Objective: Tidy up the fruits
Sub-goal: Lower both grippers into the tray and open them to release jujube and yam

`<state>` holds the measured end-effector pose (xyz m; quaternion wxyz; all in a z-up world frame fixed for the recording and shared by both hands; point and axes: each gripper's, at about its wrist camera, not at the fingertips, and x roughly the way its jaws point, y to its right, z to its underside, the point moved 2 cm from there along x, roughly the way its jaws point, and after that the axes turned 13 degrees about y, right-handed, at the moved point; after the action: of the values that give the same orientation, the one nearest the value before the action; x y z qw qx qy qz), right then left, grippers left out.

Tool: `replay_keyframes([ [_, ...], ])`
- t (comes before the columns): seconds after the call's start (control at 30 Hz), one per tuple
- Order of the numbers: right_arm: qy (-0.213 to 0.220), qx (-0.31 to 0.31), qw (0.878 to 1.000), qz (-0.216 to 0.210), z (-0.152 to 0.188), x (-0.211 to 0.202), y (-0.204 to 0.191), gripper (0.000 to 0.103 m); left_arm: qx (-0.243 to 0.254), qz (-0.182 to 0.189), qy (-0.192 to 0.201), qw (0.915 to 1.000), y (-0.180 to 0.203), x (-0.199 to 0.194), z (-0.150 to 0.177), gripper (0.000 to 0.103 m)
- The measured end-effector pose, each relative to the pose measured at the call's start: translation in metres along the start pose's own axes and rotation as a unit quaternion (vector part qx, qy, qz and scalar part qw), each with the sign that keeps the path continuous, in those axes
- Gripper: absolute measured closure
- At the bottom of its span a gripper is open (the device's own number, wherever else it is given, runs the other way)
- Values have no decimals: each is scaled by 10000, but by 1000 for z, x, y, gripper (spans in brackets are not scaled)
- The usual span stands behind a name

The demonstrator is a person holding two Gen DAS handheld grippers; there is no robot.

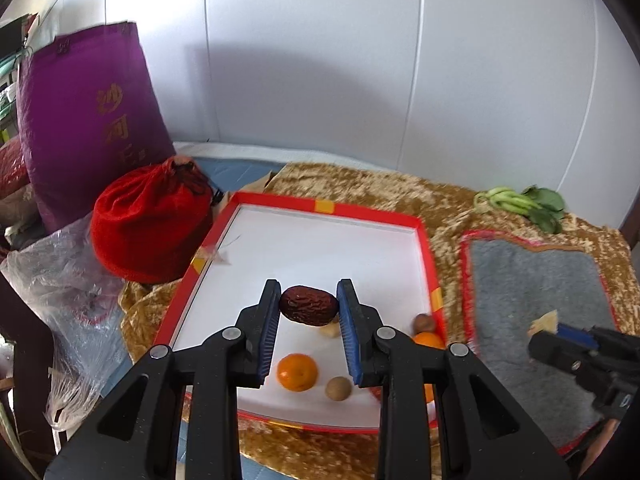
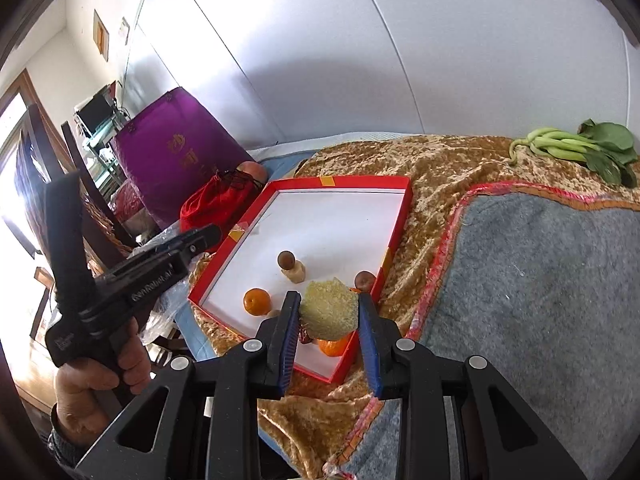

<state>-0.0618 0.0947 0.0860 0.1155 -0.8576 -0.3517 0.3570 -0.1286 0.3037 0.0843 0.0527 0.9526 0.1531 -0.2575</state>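
A red-rimmed white tray (image 1: 320,204) lies on a gold cloth. My left gripper (image 1: 308,304) is shut on a wrinkled dark red date (image 1: 308,305) and holds it above the tray. Under it lie an orange (image 1: 297,372), a small brown round fruit (image 1: 338,389), a pale piece (image 1: 330,330), and at the right rim another brown fruit (image 1: 424,323) and orange (image 1: 429,339). My right gripper (image 2: 330,312) is shut on a pale yellow bumpy fruit piece (image 2: 330,314) over the tray's near corner (image 2: 340,376). The left gripper (image 2: 176,256) also shows in the right wrist view.
A red drawstring pouch (image 1: 152,224), a purple bag (image 1: 88,120) and clear plastic (image 1: 60,292) stand left of the tray. A grey mat (image 1: 536,304) with a red border lies on the right. Green leafy vegetables (image 1: 524,204) lie at the back right.
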Motion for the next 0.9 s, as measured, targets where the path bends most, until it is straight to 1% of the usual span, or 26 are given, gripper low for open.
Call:
replay_keyframes([
  [0.03,-56,-3,10000,-20,-1,6,0,75,6,-52,-73,10000,-3,5,3,77],
  [0.13,-288,-121,9995,-48,-3,28,-2,75,124,-289,-109,9994,-6,11,7,77],
  [0.2,-451,-266,9986,-79,-3,47,-10,75,142,-360,-164,9991,-8,15,9,77],
  [0.3,-541,-406,9975,-186,1,66,-21,75,100,-474,-372,9981,-14,23,16,77],
  [0.37,-601,-394,9971,-269,9,72,-24,75,131,-523,-441,9976,-16,26,17,77],
  [0.43,-680,-406,9965,-282,14,78,-25,75,180,-609,-487,9968,-19,29,19,77],
  [0.5,-670,-458,9963,-280,18,81,-26,75,200,-656,-560,9961,-20,32,21,77],
  [0.67,-624,-440,9967,-259,21,85,-26,75,283,-633,-610,9957,-19,32,24,77],
  [0.9,-653,-429,9968,-183,25,92,-26,75,379,-772,-703,9938,-23,34,28,77],
])
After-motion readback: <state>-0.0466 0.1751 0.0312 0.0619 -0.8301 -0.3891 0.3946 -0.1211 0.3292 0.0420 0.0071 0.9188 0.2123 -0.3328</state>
